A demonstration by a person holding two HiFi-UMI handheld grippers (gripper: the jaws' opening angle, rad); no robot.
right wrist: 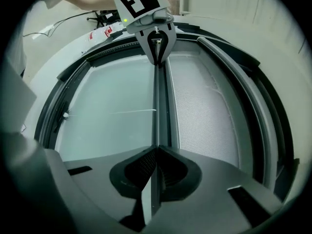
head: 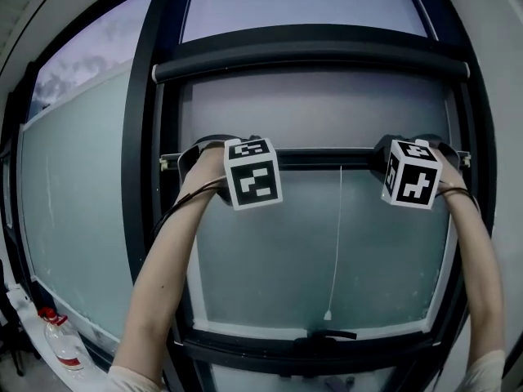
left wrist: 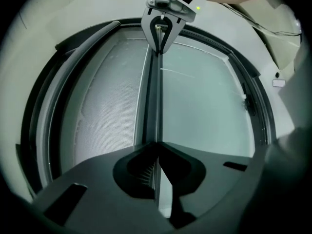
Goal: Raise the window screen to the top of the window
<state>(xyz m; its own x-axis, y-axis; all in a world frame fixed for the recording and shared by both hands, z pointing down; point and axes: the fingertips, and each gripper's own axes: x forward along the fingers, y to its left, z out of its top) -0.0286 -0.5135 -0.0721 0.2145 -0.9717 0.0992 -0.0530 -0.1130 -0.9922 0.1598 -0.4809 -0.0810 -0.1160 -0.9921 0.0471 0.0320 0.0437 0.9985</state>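
While both grippers clamp the bar, I judge the lift partly done. My left gripper (left wrist: 156, 147) has its jaws pressed onto the bar (head: 323, 158) near the left edge of the window (head: 139, 137). The right gripper (right wrist: 157, 149) pinches the same bar near the right edge. Each gripper view shows the bar running straight out from between closed jaws.

The bar sits level in the upper half of the window, well above its bottom edge. Above it a band of screen (head: 319, 109) shows between the bar and the roller box (head: 310, 55) at the top edge, so the bar is not yet home. Below the bar only frosted glass (head: 270, 260) shows, with the cord (head: 337, 235) hanging from the bar.

What is left, as I read it, is to push the bar up through that last band until it meets the roller box, with both ends level.
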